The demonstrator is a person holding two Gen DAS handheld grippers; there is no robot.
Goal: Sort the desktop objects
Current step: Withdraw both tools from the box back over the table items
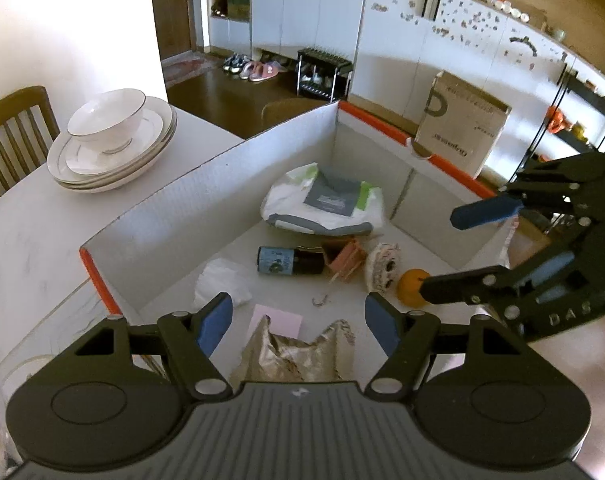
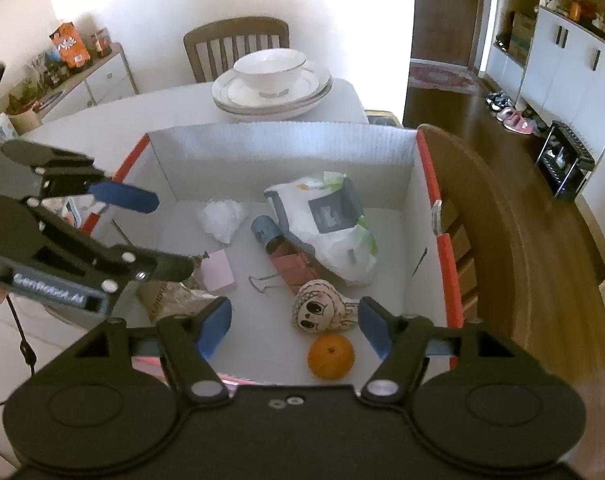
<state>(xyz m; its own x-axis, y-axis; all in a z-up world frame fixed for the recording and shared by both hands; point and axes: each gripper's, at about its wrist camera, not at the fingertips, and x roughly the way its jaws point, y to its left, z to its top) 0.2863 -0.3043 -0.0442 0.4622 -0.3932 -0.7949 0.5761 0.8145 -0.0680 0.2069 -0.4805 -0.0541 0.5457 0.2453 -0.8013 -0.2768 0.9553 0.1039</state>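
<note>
Both tools are matte black: the left gripper (image 1: 298, 320) and right gripper (image 2: 294, 326) carry blue pads, silver screw heads (white lettering along one side), ribbed housings.

A lived-in home, dining corner: a white table (image 2: 174, 108) bearing stacked plates (image 2: 272, 94), a wooden chair (image 2: 236, 46) behind it, shoes (image 1: 250, 69) by white cabinets (image 1: 306, 4) beyond the table.

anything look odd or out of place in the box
Nothing is spilled or broken. The cardboard box holds a loose jumble: an orange beside a cartoon-face pouch, a bottle lying on its side, crumpled tissue and a bent wire clip.
</note>
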